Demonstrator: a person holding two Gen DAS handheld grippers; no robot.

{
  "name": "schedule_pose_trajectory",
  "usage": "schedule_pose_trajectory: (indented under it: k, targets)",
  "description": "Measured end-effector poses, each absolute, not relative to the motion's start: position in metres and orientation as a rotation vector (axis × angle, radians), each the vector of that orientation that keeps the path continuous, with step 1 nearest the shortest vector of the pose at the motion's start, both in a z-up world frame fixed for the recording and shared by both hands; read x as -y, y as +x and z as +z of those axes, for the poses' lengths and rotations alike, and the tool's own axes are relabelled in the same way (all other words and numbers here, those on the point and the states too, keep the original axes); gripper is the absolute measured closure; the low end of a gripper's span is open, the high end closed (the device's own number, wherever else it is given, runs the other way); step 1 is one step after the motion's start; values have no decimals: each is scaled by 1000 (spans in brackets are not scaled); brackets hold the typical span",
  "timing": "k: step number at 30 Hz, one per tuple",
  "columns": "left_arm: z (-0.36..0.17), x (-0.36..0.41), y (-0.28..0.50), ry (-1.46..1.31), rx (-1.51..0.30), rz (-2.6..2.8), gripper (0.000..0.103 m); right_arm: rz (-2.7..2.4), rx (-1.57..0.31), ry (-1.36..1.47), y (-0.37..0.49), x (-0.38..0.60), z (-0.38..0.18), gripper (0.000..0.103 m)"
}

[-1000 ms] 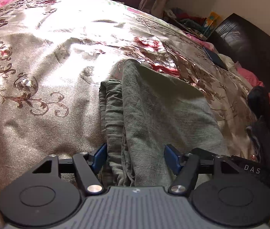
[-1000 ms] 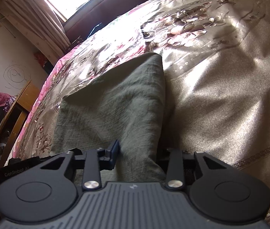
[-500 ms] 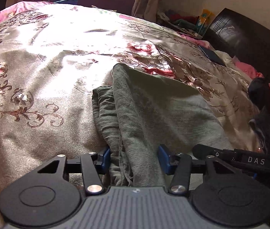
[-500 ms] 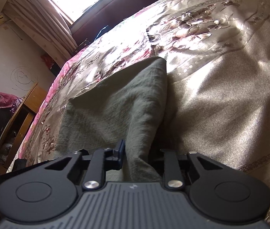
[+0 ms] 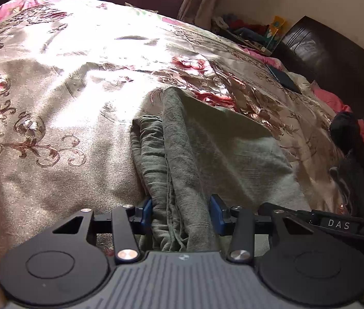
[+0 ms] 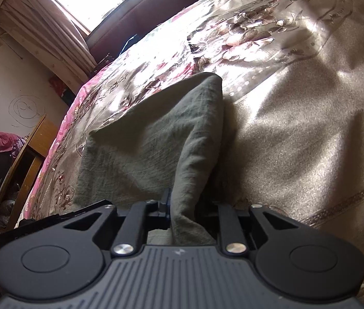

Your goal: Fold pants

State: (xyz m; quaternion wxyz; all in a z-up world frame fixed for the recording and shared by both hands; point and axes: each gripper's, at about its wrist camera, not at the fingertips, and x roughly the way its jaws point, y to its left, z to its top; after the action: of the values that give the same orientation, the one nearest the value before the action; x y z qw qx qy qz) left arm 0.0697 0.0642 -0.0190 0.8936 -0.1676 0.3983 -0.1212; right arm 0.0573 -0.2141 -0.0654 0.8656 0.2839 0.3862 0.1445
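Observation:
Grey-green pants (image 5: 220,149) lie folded lengthwise on a shiny floral bedspread (image 5: 53,103). My left gripper (image 5: 182,209) has its blue pads against a bunched, wrinkled end of the pants with drawstrings, and its jaws are closing on that bunch. In the right wrist view the pants (image 6: 151,141) run away towards the window. My right gripper (image 6: 185,208) is shut on a raised fold at the near right corner of the cloth; its right finger is mostly hidden behind the fabric. The right gripper's black body (image 5: 336,222) shows beside the left one.
A dark headboard (image 5: 336,59) and a heap of dark and red clothes (image 5: 349,139) lie to the right. A dark flat object (image 5: 285,79) rests on the bed. A wooden table (image 6: 32,149) stands at the bedside, with curtains (image 6: 40,25) by the window.
Both grippers' jaws have narrowed onto the pants: the left around the bunched end, the right onto the corner fold. The cloth between them is gathered and lifted a little.

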Motion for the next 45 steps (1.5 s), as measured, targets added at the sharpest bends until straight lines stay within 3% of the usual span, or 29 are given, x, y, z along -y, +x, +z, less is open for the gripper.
schedule_pose_trajectory:
  k: [12, 17, 21, 24, 29, 36, 38, 45]
  targets:
    - [-23, -62, 72, -342, -849, -233, 33, 332, -815, 676, 61, 224, -73, 78]
    - [-25, -53, 73, -293, -849, -242, 24, 360, -805, 648, 64, 217, -73, 67]
    - [-23, -48, 71, -243, -837, -244, 26, 352, -799, 599, 64, 210, -69, 69]
    - [-20, -48, 68, -234, -821, -249, 37, 345, -795, 585, 62, 209, -67, 78]
    - [-16, -60, 66, -319, -800, -271, 47, 342, -773, 631, 54, 217, -61, 88]
    - [-19, -59, 69, -311, -830, -244, 48, 323, -809, 631, 54, 215, -65, 87]
    - [-21, -60, 70, -320, -837, -243, 47, 324, -820, 664, 57, 218, -68, 82]
    - [-26, -60, 74, -323, -850, -226, 41, 340, -823, 689, 65, 218, -75, 79]
